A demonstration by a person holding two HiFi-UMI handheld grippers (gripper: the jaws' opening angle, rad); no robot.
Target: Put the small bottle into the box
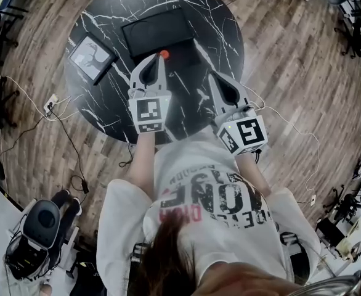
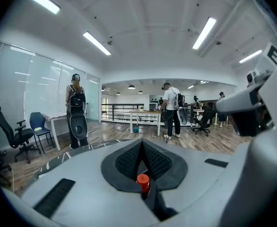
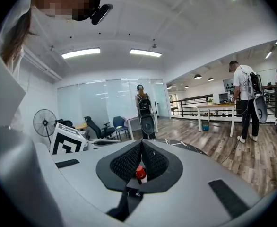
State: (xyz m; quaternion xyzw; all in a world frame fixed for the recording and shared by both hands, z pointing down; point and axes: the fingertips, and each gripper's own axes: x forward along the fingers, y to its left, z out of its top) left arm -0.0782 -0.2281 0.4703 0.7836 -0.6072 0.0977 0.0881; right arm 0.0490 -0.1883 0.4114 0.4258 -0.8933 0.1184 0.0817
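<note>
Small bottle (image 1: 164, 54), red-topped, is pinched at the tip of the left gripper (image 1: 159, 58). We see it in the upper centre of the head view, just below the flat black box (image 1: 156, 31) on the round marbled table (image 1: 106, 113). To its right, the right gripper (image 1: 214, 76) has its jaws pressed together. A red cap (image 3: 140, 172) shows between its pads, and we cannot tell whether it is gripped.
</note>
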